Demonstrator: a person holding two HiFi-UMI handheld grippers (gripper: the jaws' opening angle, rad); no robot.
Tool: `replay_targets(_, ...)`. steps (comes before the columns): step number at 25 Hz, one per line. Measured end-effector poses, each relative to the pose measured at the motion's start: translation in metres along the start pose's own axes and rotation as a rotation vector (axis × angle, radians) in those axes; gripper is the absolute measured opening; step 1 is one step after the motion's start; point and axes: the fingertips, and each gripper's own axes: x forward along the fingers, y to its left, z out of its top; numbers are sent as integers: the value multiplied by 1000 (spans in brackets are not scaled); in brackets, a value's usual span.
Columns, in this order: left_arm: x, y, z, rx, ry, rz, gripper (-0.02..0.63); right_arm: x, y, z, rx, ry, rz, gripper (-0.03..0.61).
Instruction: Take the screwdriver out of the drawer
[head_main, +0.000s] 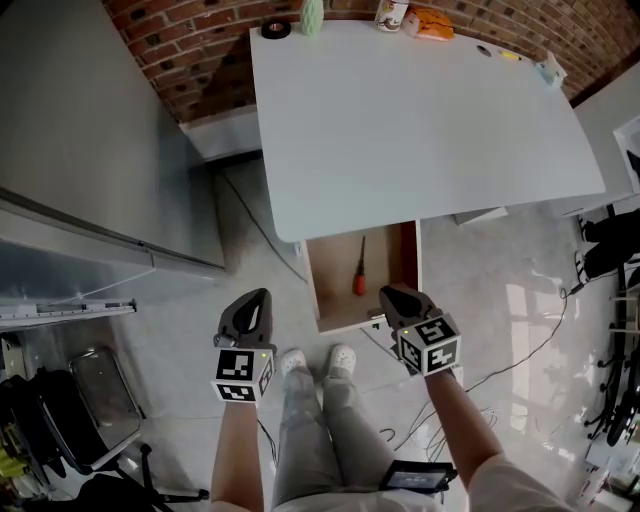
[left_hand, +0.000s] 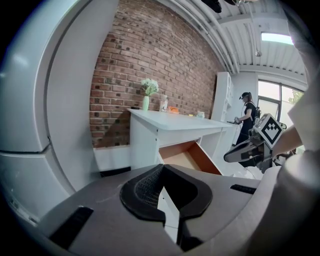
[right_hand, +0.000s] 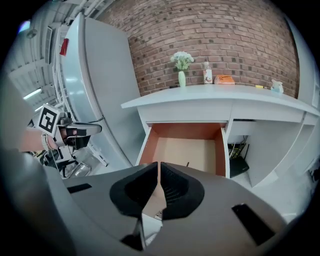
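Head view: the white desk fills the upper frame against a brick wall, and its far right end is cut off by the frame edge. Its drawer stands pulled open under the front edge. The rear of the drawer is hidden beneath the desk top, and its front right corner is covered by the right gripper. The left gripper hangs over the floor just left of the drawer, not touching it. In the left gripper view its pads meet at the tips with nothing between them. In the right gripper view only a hairline slit shows between the pads and the gripper is empty. Both point toward the drawer and down. The person's arms run out of the bottom of the frame, with legs and white shoes between them. The screwdriver lies flat on the drawer floor at about mid-width, clear of both side walls and both grippers. Its long axis runs front to back, with the orange handle toward the drawer's open front and the dark shaft pointing in under the desk. In the right gripper view the gripper's own body hides nearly all of it, leaving a thin dark sliver above the jaws that is hard to make out. The left gripper view shows only the drawer's inner side wall and part of its floor.
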Motion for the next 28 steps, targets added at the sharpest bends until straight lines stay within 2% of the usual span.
replay_targets(7, 34, -5, -33, 8, 63, -42, 8, 28, -15, -28, 128, 78, -36, 28)
replay_targets(12, 50, 3, -49, -17, 93, -34, 8, 55, -33, -45, 164, 137, -47, 28)
replay_targets(17, 70, 14, -61, 4, 129, -29, 8, 86, -47, -56, 175, 205, -47, 29)
replay_targets(24, 89, 28, -77, -21, 190, -38, 8, 125, -50, -66, 177, 311, -40, 33)
replay_targets(25, 90, 30, -80, -26, 200, -36, 8, 130, -50, -68, 177, 331, -44, 51)
replay_targets(27, 90, 33, -86, -32, 221, -35, 8, 139, -54, -75, 194, 376, -58, 135)
replay_targets(28, 91, 34, -88, -34, 230, -36, 8, 142, -56, -79, 208, 398, -70, 146)
